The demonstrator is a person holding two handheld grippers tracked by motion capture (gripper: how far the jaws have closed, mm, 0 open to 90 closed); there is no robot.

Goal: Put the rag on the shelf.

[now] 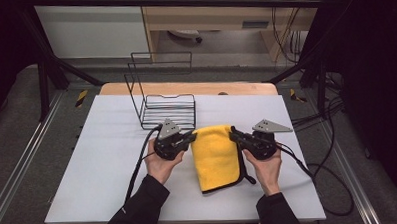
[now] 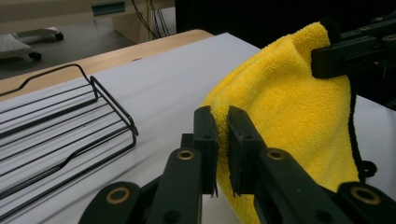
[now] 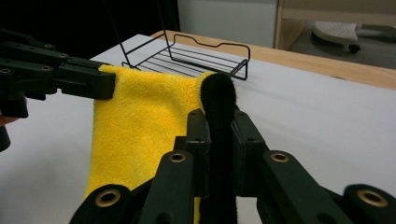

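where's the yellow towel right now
In the high view the yellow towel lies mid-table, its far corners held between the left gripper and right gripper, just in front of the wire rack.

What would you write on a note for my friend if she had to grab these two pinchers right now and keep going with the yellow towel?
Left gripper: shut on the far left corner of the yellow towel.
Right gripper: shut on the far right corner, on the towel's black edge.
Towel: folded, its far edge lifted between the two grippers, the near part lying on the white table.
Wire rack: just beyond the towel, nothing in it.
Done: both far corners gripped.
Left, probably: fold the towel again or move it to the rack; keep both grips closed so that it does not drop.
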